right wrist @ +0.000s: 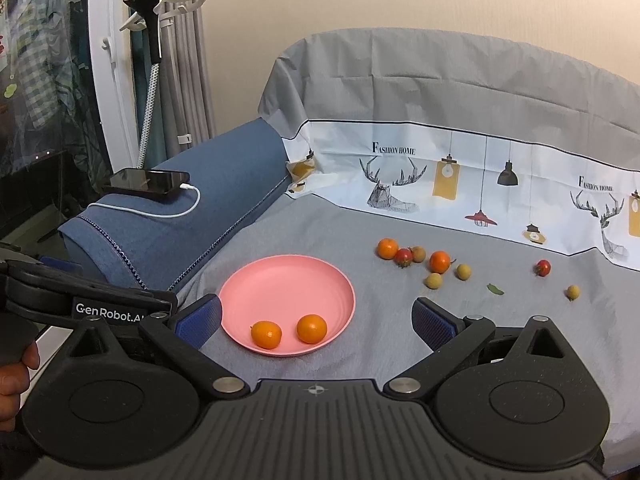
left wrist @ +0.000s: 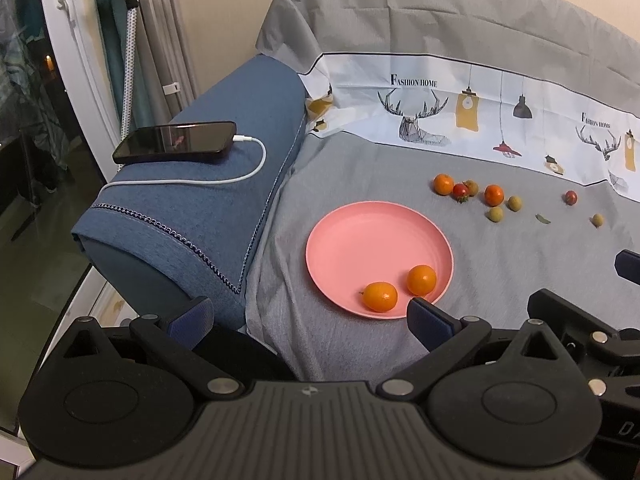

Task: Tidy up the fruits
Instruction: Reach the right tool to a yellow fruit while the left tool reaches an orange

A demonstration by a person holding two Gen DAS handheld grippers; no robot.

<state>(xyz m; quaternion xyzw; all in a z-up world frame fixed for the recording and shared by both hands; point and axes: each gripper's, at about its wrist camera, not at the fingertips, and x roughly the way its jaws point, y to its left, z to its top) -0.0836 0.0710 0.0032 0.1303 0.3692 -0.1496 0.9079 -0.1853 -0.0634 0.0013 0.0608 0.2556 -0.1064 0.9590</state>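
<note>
Both my grippers, left and right, gape wide, holding nothing. Just ahead of the right one, the pink plate holds two oranges; other fruits lie scattered beyond it.

Grey cloth-covered sofa seat with pink plate, loose small fruits, a leaf

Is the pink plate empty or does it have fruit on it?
Not empty. The pink plate holds two oranges near its front edge; the rest of it is bare.
</note>
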